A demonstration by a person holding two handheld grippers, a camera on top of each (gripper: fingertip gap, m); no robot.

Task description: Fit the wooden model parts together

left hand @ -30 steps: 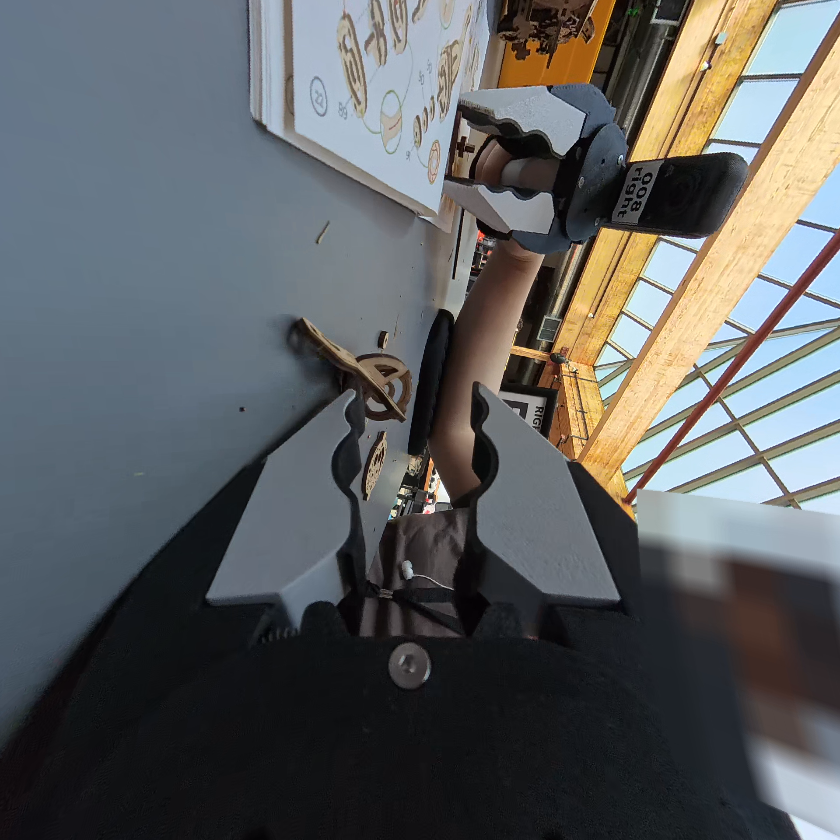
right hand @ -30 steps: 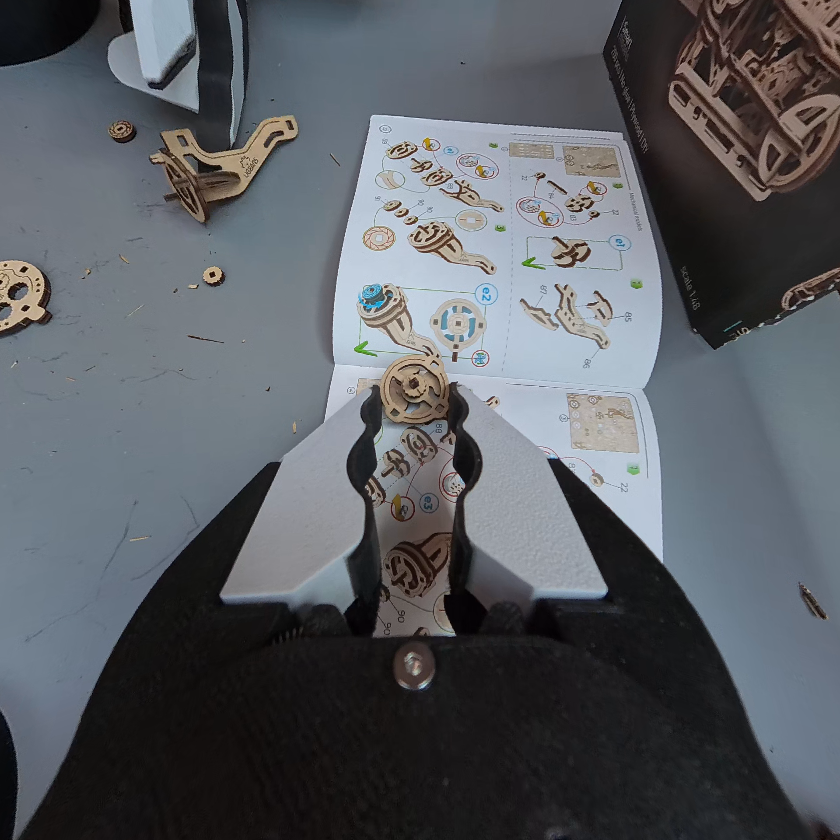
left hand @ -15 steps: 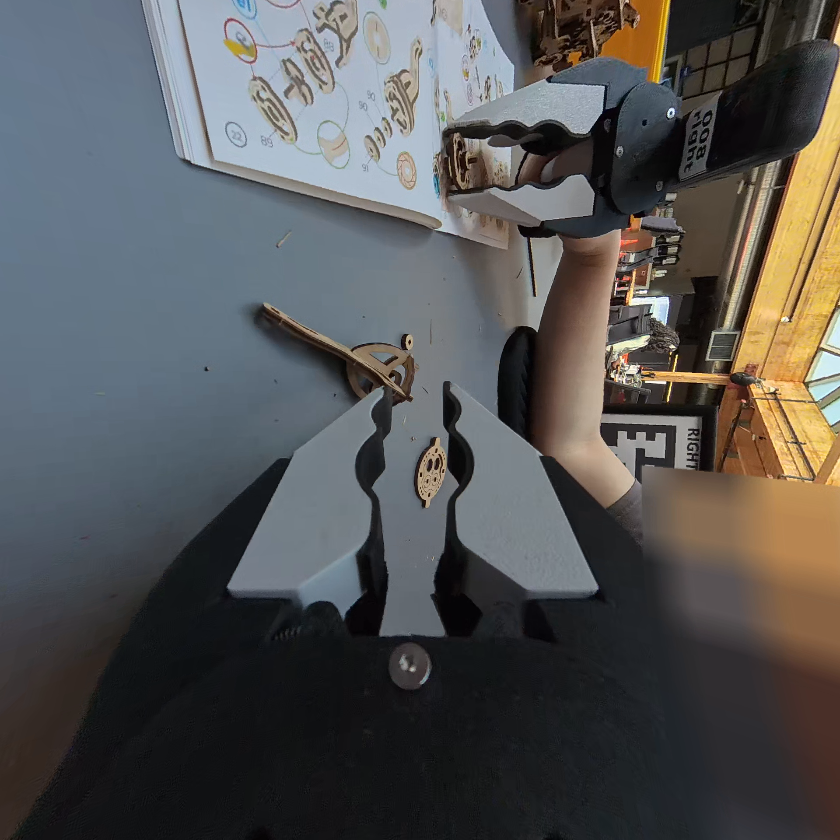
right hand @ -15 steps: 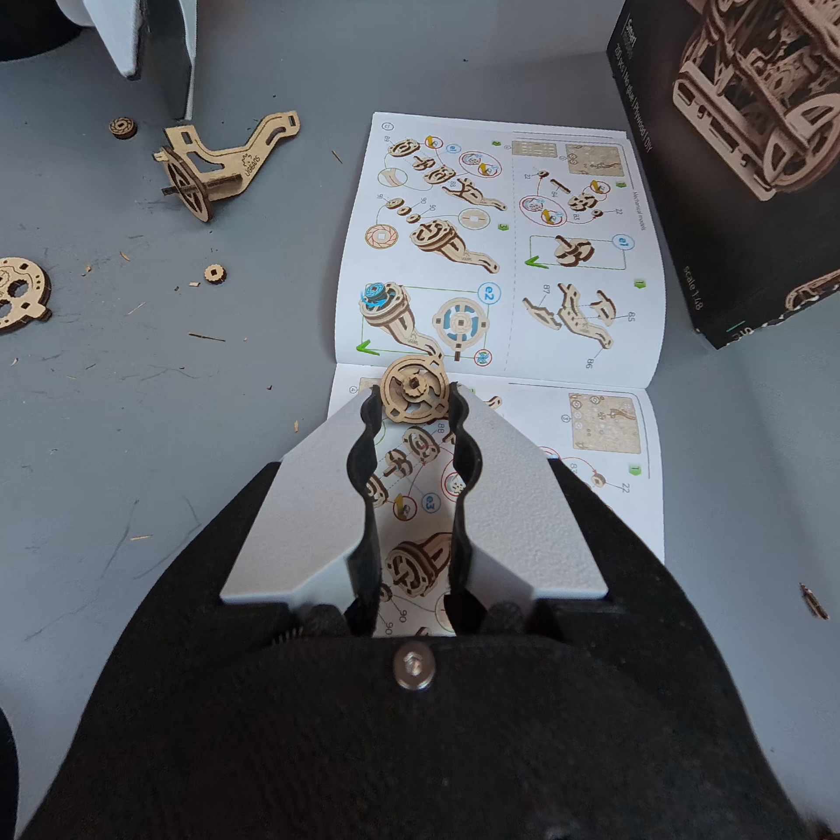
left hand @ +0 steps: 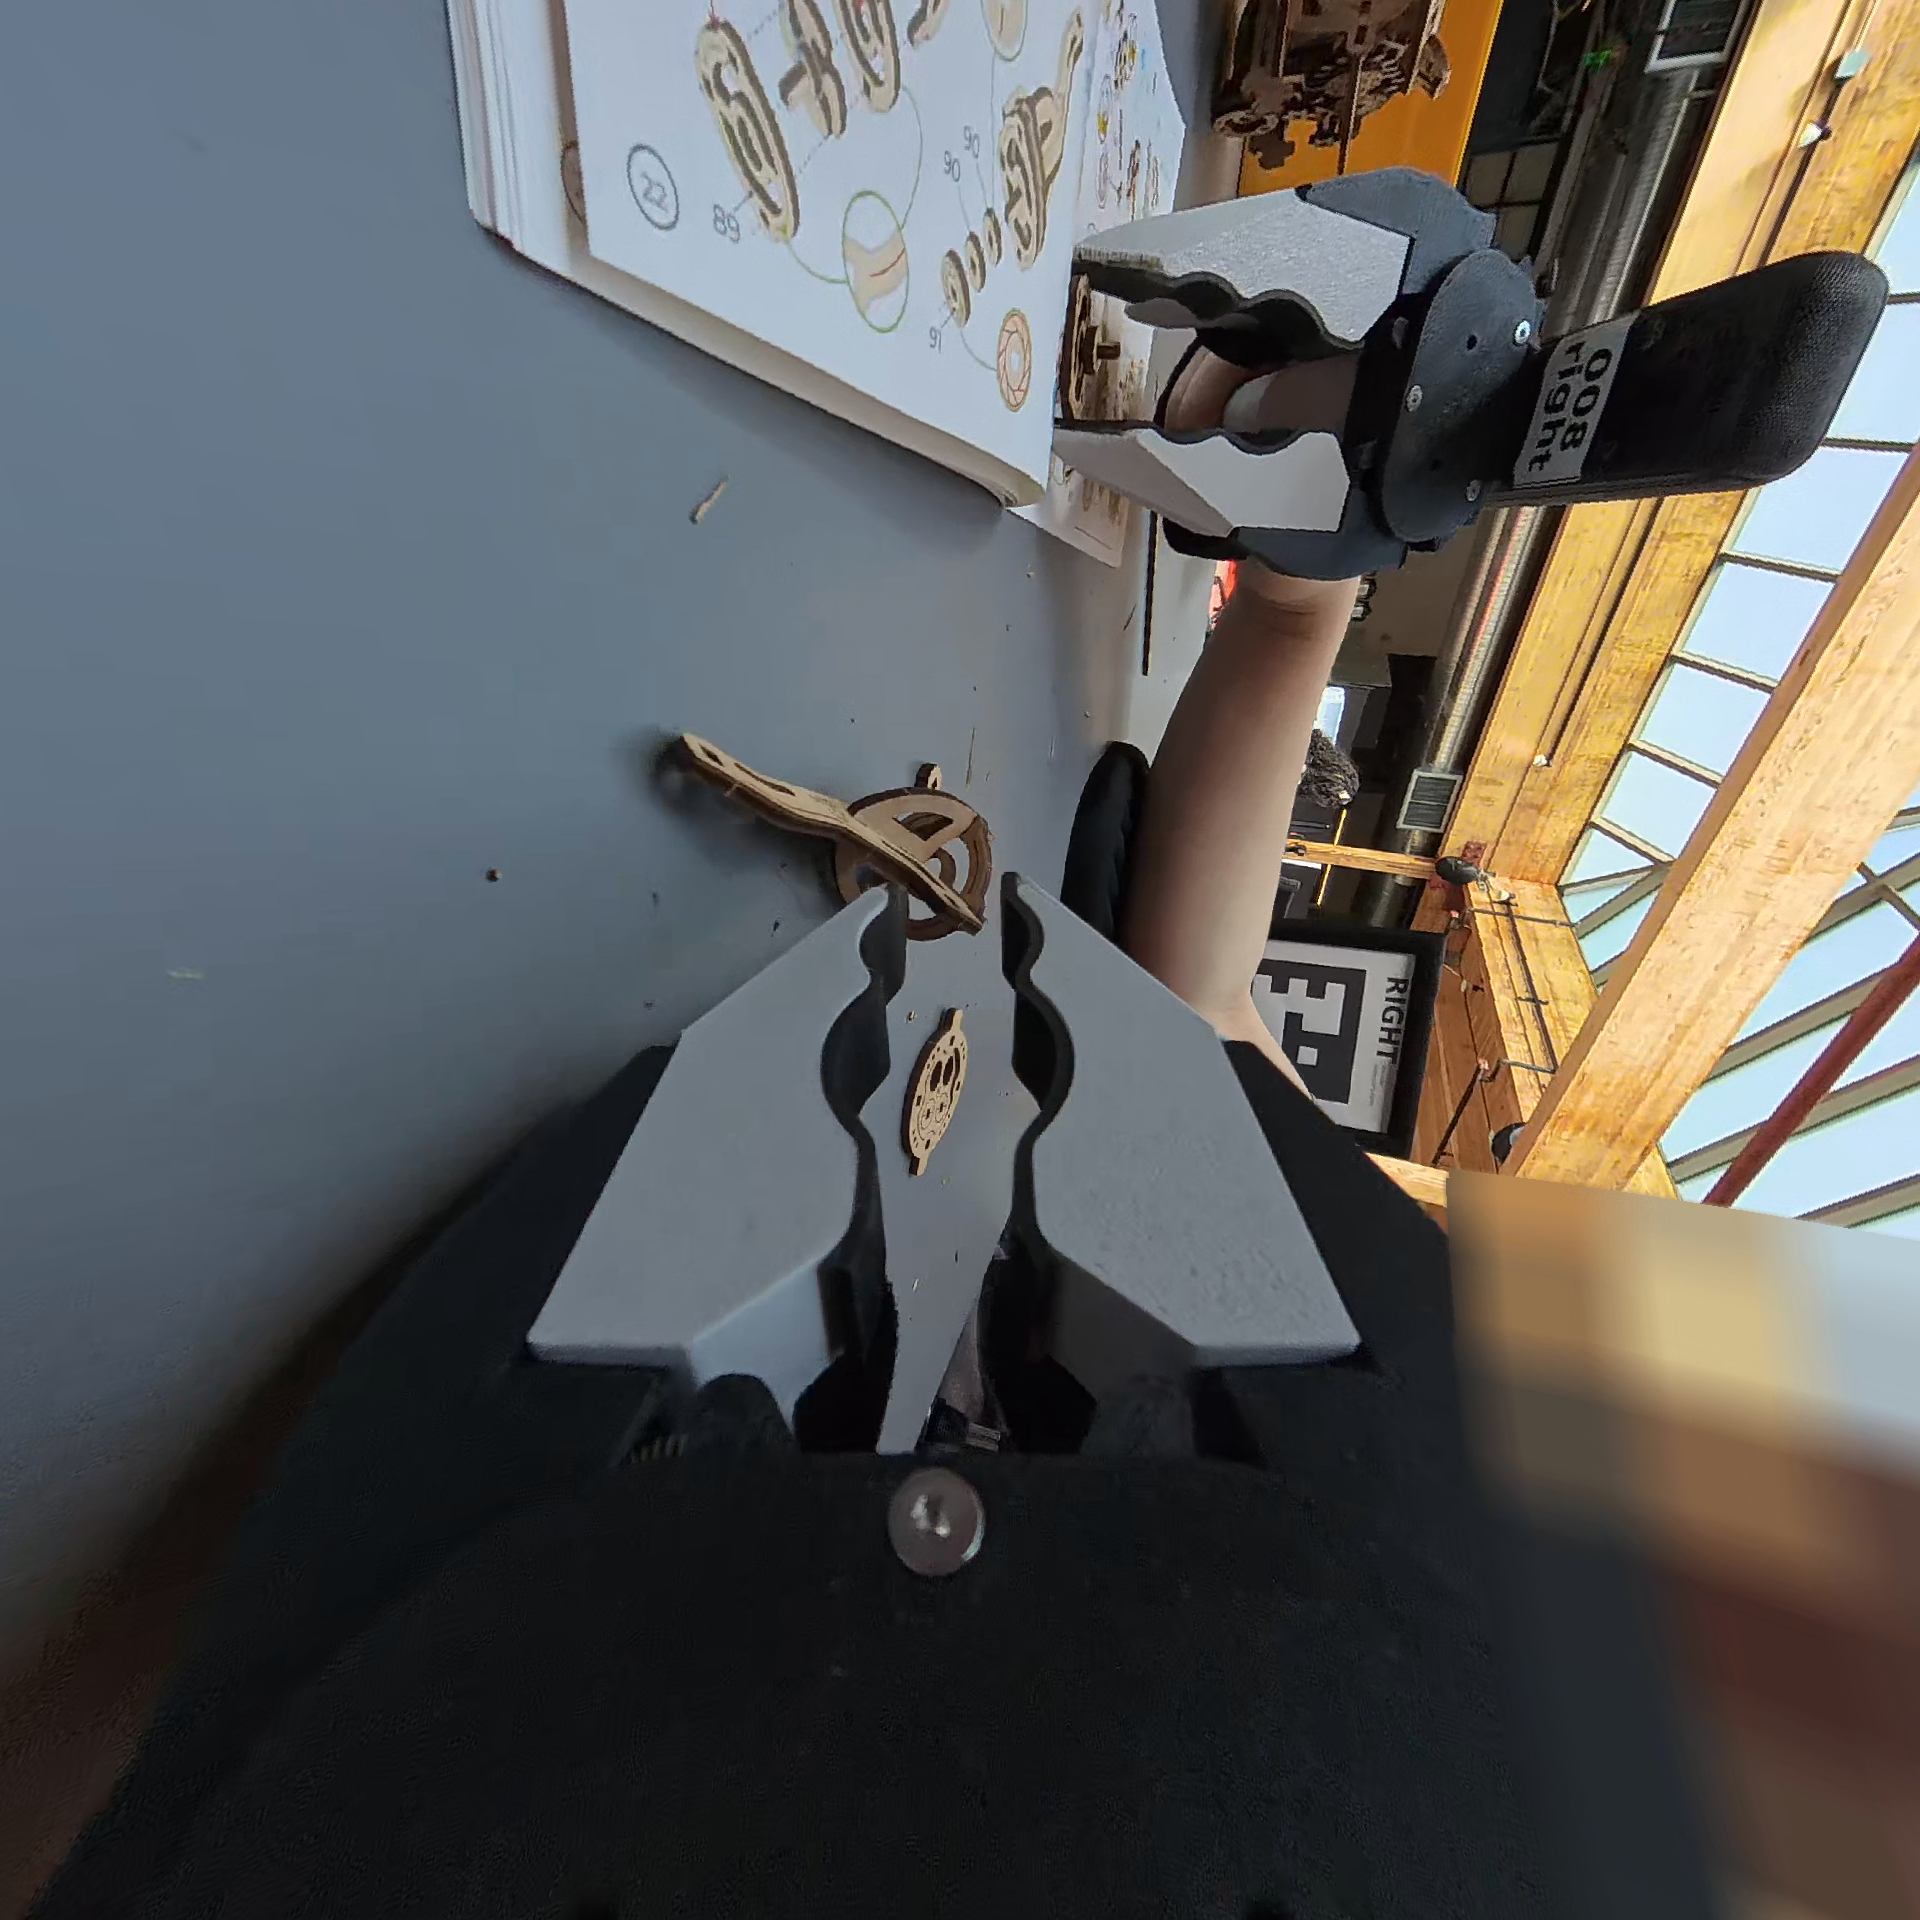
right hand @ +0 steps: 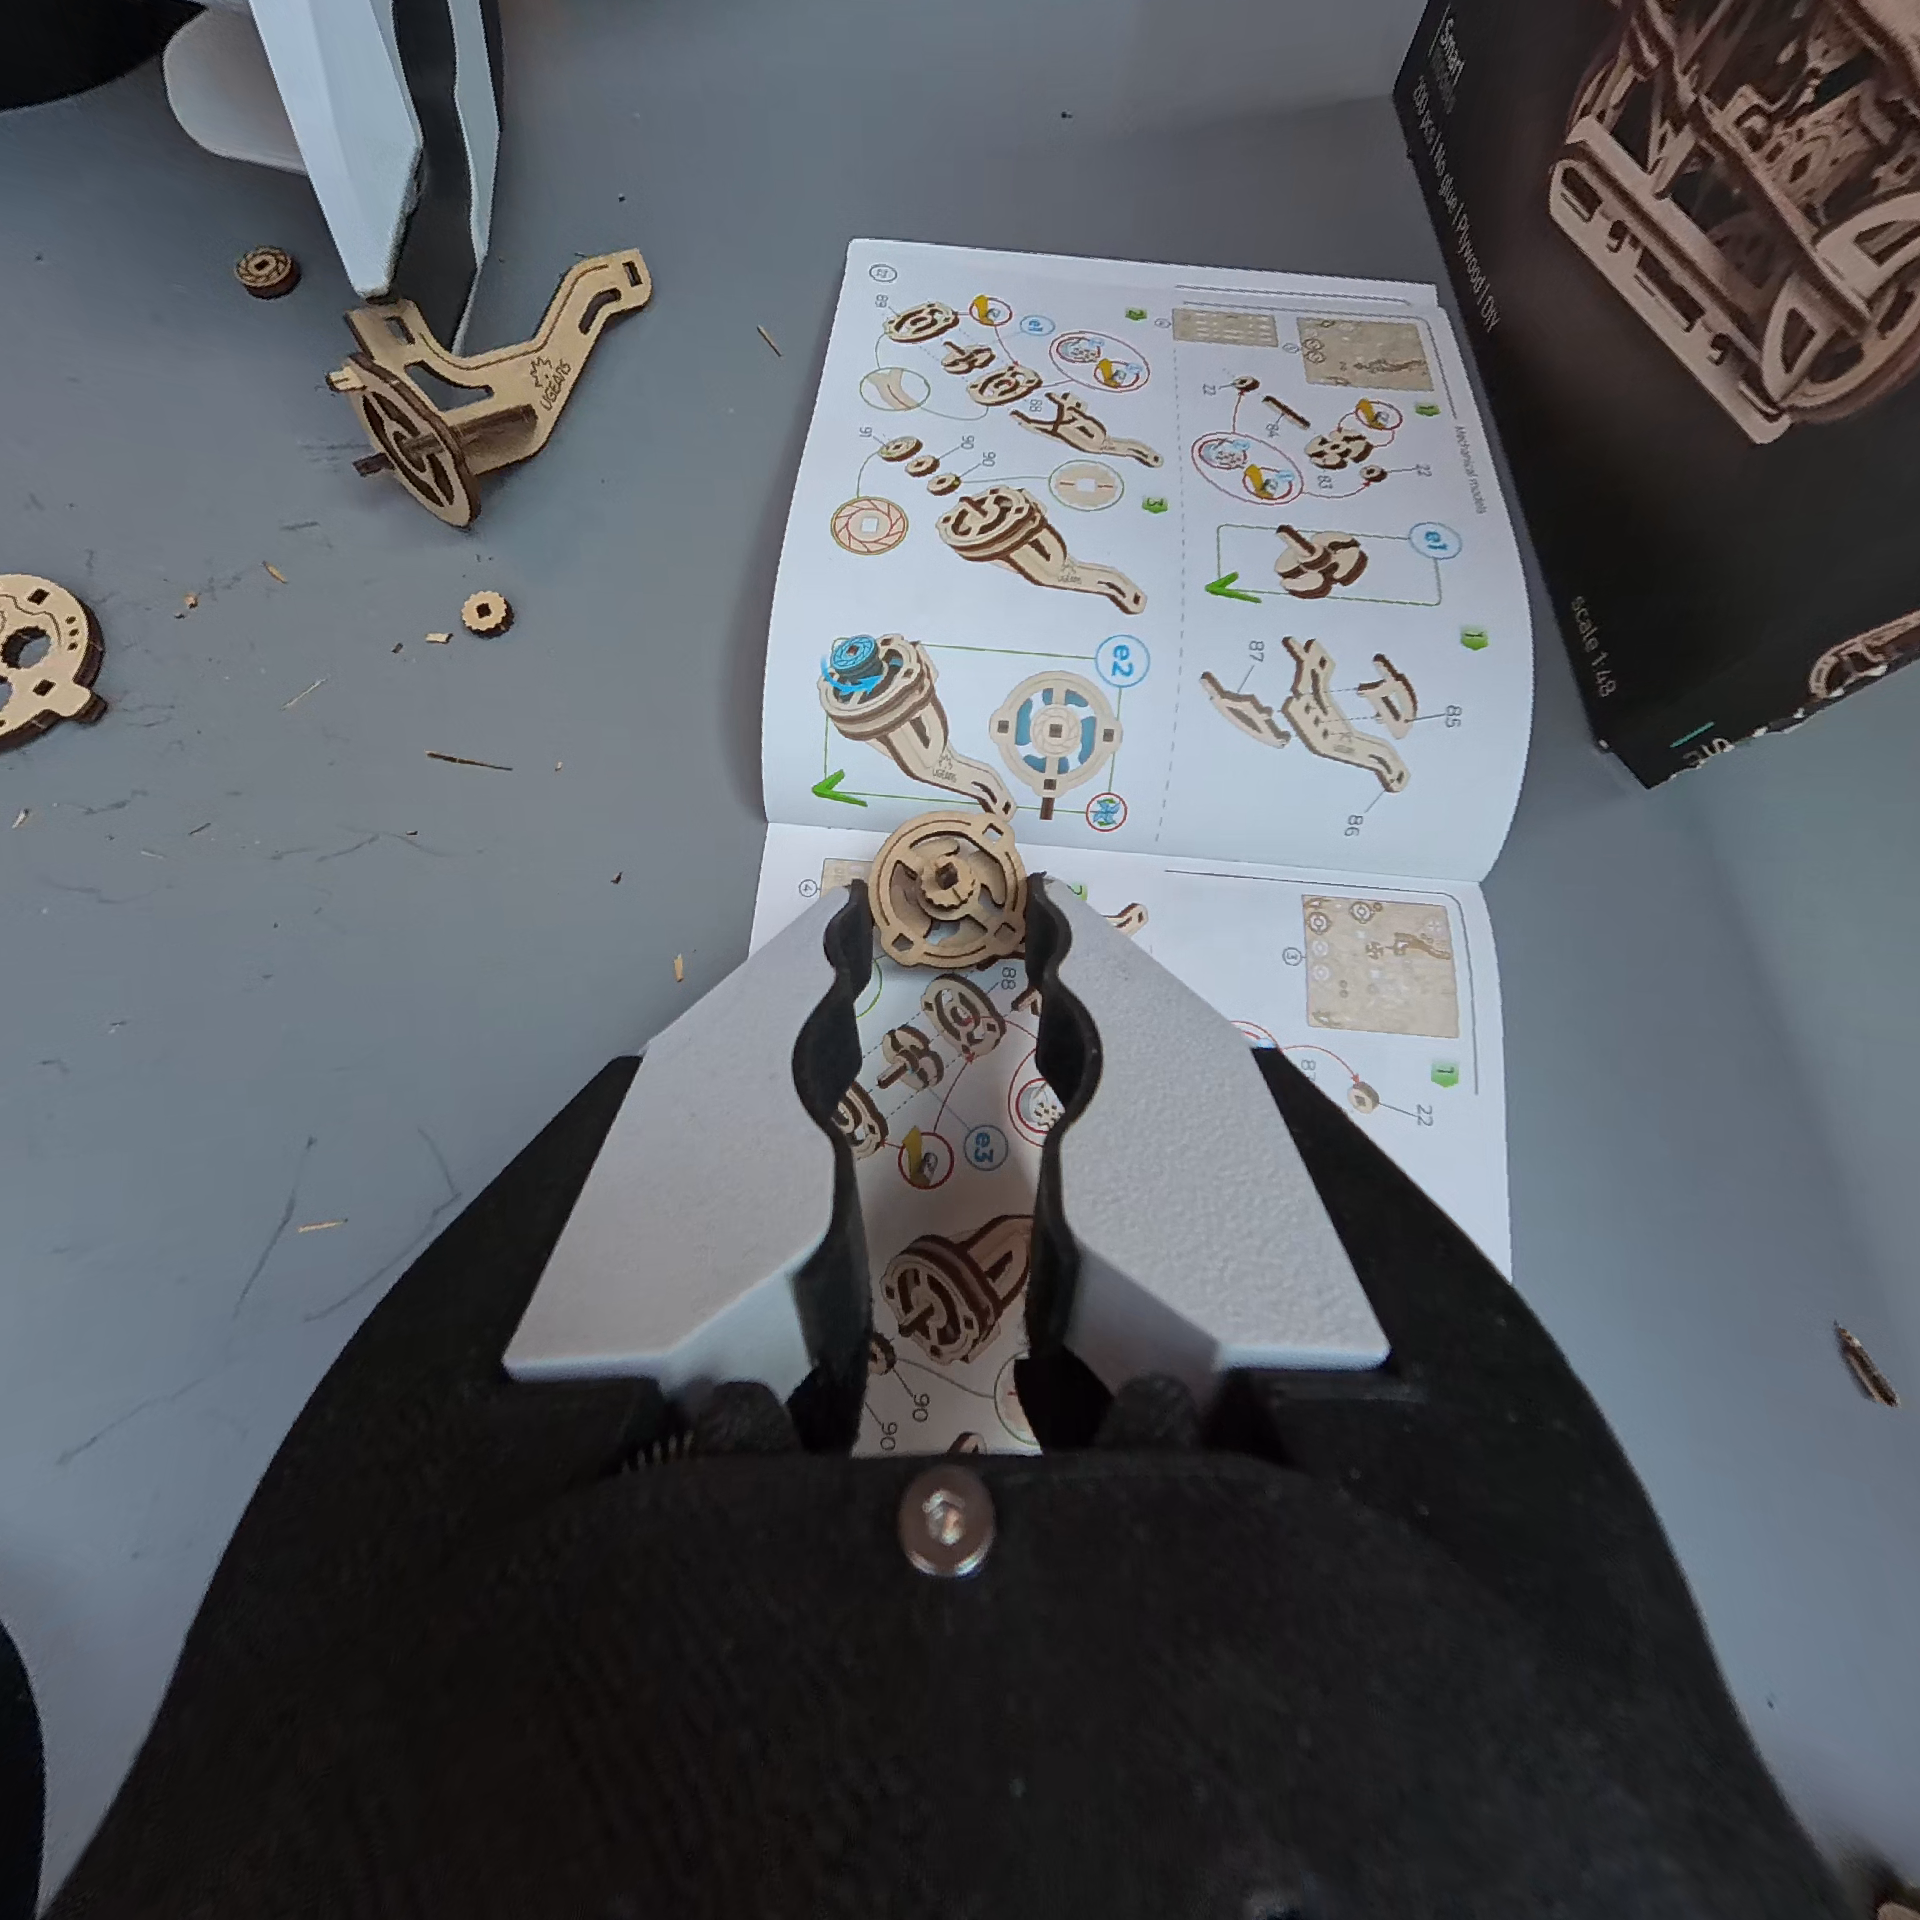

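**Plywood wheel pinched above the booklet, bracket waiting to its left**

Plywood disc lies far left of the instruction booklet. Nearer it, the left gripper hovers spread over the bracket assembly, likely to steady it. Over the booklet's fold, the right gripper pinches the round wheel part, face up, seemingly for matching against the diagrams.

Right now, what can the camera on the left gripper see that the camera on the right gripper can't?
Only the left wrist view shows the wooden ceiling beams, the person's bare forearm and the right gripper from the side, shut on the round wooden wheel part. Only the right wrist view shows the dark model box and a tiny wooden cog. Both show the grey table, the open instruction booklet and the wooden bracket with a wheel.
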